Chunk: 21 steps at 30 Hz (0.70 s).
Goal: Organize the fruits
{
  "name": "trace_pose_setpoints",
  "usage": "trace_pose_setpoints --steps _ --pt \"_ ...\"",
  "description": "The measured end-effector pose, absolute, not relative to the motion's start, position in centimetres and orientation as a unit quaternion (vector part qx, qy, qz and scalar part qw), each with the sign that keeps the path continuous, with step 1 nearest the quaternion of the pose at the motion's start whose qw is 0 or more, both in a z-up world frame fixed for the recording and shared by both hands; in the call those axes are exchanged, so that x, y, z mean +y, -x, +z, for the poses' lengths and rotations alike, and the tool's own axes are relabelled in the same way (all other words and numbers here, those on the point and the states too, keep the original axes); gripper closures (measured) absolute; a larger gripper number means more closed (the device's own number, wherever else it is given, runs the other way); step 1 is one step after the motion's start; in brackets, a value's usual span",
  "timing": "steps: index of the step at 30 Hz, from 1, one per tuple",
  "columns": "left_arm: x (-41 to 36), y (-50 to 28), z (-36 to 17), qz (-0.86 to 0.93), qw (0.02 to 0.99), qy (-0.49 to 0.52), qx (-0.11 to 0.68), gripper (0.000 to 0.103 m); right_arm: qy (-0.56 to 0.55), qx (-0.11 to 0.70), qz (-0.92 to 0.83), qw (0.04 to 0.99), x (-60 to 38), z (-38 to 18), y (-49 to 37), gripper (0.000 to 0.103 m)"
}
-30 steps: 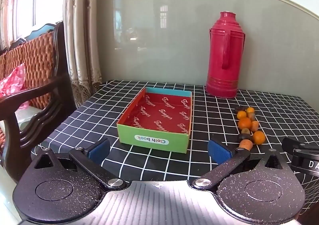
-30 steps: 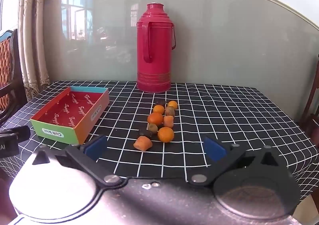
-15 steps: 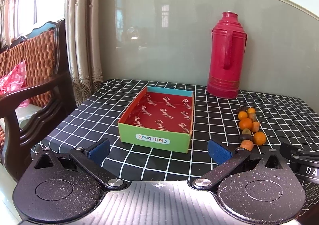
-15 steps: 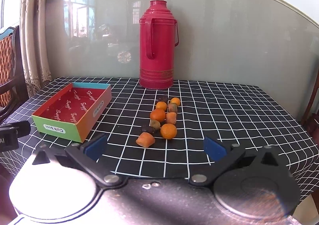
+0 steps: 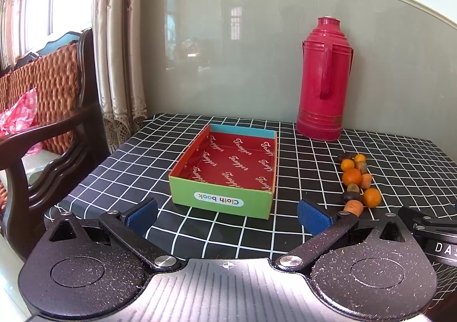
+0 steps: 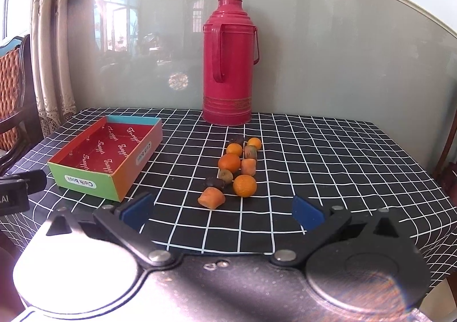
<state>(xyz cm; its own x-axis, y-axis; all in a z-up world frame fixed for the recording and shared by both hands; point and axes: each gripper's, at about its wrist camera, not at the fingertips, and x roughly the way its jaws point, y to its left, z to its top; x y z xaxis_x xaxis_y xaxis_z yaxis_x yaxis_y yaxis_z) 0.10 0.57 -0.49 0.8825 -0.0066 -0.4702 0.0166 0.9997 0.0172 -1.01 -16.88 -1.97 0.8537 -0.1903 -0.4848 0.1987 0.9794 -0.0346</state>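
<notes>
A cluster of small fruits (image 6: 234, 167) lies mid-table: several oranges, orange chunks, dark and greenish pieces. It also shows at the right of the left wrist view (image 5: 357, 182). An empty cardboard box (image 5: 228, 170) with a red lining and green front stands left of the fruits, also seen in the right wrist view (image 6: 105, 156). My left gripper (image 5: 228, 215) is open and empty, just in front of the box. My right gripper (image 6: 222, 210) is open and empty, just in front of the nearest orange chunk (image 6: 210, 198).
A tall red thermos (image 6: 230, 76) stands at the back of the table against the wall. A black checked cloth (image 6: 314, 156) covers the table. A wooden chair (image 5: 42, 122) and curtains stand to the left.
Both grippers have risen and tilted up slightly, so the table sits lower in view. The fruits and box have not moved.
</notes>
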Motion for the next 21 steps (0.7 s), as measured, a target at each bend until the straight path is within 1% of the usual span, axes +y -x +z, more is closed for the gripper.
trace_pose_setpoints --steps 21 --pt "0.69 -0.13 -0.52 -0.005 0.97 -0.009 0.241 0.0 -0.004 0.253 -0.098 0.962 -16.49 -2.11 0.89 0.006"
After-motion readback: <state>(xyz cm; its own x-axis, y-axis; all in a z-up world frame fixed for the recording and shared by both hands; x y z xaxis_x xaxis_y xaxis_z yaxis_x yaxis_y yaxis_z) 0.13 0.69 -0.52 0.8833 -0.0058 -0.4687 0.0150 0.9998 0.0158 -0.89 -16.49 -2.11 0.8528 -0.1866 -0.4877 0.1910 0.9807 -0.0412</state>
